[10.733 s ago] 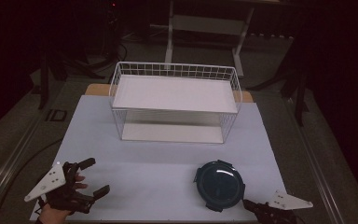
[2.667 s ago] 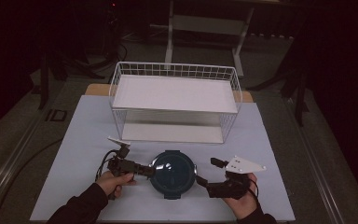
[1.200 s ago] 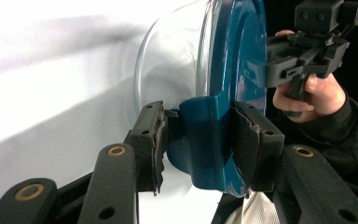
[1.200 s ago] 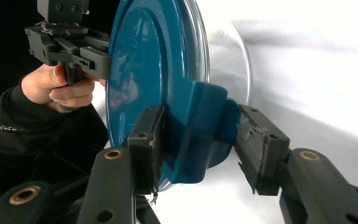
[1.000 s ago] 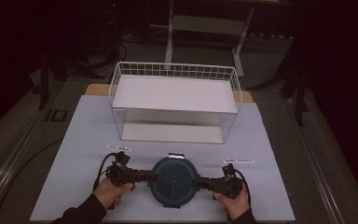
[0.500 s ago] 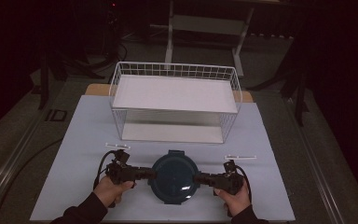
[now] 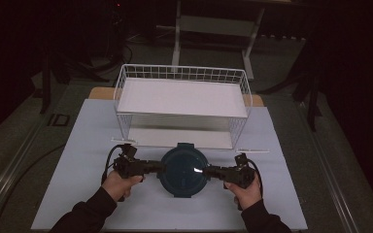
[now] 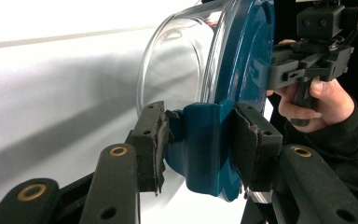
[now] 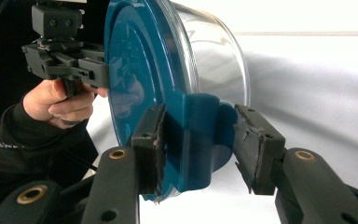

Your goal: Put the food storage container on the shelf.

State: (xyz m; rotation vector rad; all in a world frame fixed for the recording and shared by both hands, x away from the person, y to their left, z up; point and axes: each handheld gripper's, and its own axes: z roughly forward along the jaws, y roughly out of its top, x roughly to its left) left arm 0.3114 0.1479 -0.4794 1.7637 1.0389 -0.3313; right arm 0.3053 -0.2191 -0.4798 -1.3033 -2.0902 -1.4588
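With both sets of jaws clamped on the side latches of the lidded container point(image 7: 182, 169), I'm carrying it low in the middle of the high view, just in front of the wire basket point(image 7: 183, 104). My left gripper point(image 8: 199, 149) bites the blue latch tab at the bottom centre of the left gripper view, pads pressed on either side of it. My right gripper point(image 9: 199, 142) does the same on the opposite tab, bottom centre of the right gripper view. The blue lid point(image 9: 140, 84) sits on a clear bowl point(image 8: 182, 60), and nothing inside is visible to me. The trick now, I reckon, is keeping both hands level and moving together, so neither tab twists or pops open. I'd hold the squeeze steady, not tighter, since these latches could flip under strain. If the basket's upper shelf point(image 7: 182, 97) is the goal, I judge the container needs more height before going forward over the rim. The white table point(image 7: 77, 145) lies below.
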